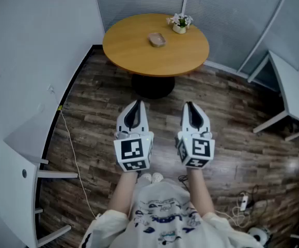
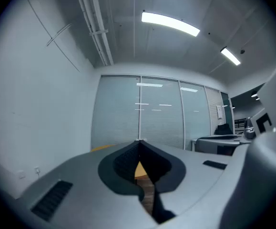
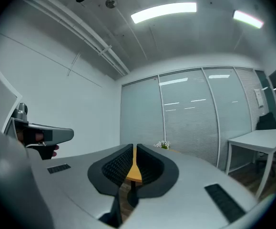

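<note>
From the head view, the left gripper [image 1: 137, 104] and the right gripper [image 1: 189, 105] hang side by side above the dark plank floor [image 1: 95, 99]. They are apart from each other and well short of the round wooden bench [image 1: 139, 61] ahead. Nothing is held or touched. The thing nearest their line is a small brownish object [image 1: 157, 40] lying near the middle of the bench top. Just beyond it to the right, near the far rim, a little flower pot [image 1: 179, 29] holds white blossoms and green leaves. It is the only container on the bench, and I cannot tell what the brownish object is. A white desk [image 1: 294, 84] stands off to the right, and a thin cable [image 1: 72, 143] trails over the floor on the left.

In the left gripper view, the jaws are pressed together at the tips and pinch nothing. Only a sliver of bench edge and floor shows through the hollow behind them.

In the right gripper view, the ribbed pads stand all but closed with a hairline slit between them, also empty. The bench and the flowers show past them.

As a judgement, this carry goes best with both grippers level, apart and aimed at the bench.
</note>
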Demonstrator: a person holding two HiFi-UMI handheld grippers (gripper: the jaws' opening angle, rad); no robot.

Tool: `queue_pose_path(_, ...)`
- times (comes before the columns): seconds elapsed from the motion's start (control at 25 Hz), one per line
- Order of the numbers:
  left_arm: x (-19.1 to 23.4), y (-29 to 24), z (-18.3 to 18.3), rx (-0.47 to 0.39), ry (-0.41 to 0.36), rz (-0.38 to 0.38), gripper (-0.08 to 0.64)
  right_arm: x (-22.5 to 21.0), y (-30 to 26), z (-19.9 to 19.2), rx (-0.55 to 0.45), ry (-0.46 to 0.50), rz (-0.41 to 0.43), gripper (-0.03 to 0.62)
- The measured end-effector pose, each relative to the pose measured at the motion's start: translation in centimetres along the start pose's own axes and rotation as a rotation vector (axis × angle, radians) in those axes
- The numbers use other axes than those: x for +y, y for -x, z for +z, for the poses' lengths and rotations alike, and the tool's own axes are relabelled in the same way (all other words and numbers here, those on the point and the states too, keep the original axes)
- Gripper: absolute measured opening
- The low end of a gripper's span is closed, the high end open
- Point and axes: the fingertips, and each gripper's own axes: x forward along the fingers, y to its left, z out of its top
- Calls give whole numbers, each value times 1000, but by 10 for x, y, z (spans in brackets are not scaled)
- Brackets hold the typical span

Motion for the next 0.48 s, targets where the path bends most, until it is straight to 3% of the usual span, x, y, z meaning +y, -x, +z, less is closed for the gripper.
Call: queue_pose_path(0.48,-12,-18,-6,4,-5,23,5,-19,-13,-5,-1,-14,22,26)
